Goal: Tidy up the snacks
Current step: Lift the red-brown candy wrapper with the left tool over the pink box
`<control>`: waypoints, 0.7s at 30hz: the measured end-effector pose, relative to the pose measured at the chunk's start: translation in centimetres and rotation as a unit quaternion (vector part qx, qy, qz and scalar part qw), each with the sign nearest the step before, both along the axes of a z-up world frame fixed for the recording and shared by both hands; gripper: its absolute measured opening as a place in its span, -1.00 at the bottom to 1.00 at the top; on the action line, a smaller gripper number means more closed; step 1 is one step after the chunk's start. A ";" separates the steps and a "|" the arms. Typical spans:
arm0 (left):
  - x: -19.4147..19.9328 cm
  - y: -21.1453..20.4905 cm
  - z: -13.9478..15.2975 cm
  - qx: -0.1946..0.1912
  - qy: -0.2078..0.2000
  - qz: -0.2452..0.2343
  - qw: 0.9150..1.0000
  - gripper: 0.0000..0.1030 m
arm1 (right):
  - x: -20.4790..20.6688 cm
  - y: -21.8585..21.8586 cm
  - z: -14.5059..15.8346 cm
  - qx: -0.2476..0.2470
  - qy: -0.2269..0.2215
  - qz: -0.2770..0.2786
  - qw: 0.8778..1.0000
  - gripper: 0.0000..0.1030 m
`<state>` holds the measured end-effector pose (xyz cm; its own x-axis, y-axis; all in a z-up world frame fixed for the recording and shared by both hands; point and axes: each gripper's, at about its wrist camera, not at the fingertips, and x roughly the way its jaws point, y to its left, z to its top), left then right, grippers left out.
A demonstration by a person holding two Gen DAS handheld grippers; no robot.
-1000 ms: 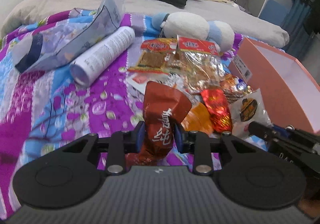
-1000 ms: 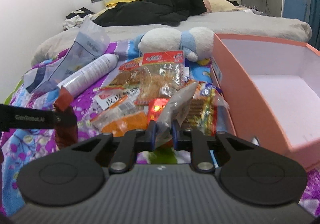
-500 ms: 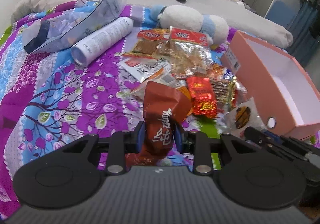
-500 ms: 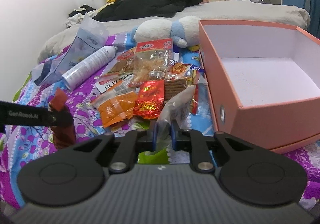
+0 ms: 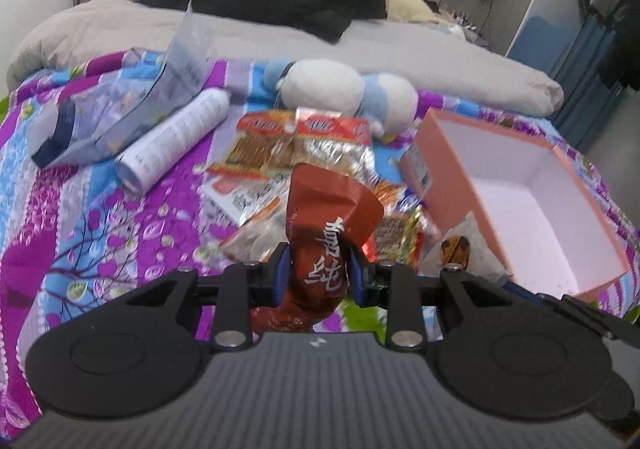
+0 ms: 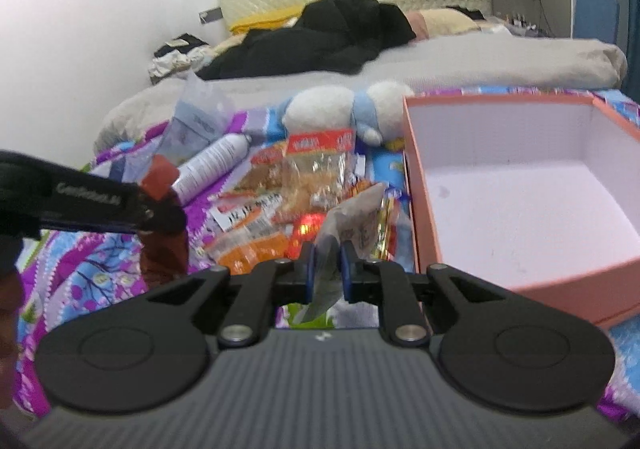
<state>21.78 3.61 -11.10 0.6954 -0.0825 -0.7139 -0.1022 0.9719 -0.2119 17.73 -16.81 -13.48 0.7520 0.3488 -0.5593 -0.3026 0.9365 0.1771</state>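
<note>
A dark red snack packet (image 5: 320,245), crumpled with white characters on it, stands upright clamped in the left tongs (image 5: 318,275), held above the bedspread (image 5: 100,209) and angled downward. The right tongs (image 6: 327,269) are clamped on a thin clear packet (image 6: 344,225) just beside the open pink box (image 6: 416,209). More snacks (image 5: 304,145) lie heaped between a white bottle (image 5: 176,137) and the box.
</note>
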 end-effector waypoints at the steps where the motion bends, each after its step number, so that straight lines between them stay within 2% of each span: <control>1: 0.1 -0.2 0.6 0.000 -0.005 -0.002 1.000 -0.32 | 0.0 -0.2 0.5 0.001 -0.005 0.001 1.000 -0.69; 9: 1.5 -1.9 5.3 -0.008 -0.041 -0.016 0.999 -0.32 | 0.8 -1.3 4.5 -0.001 -0.050 0.001 0.999 -0.72; 21: 4.5 -5.4 11.6 -0.034 -0.091 -0.051 0.994 -0.32 | 3.2 -3.8 10.1 -0.018 -0.117 -0.027 0.993 -0.74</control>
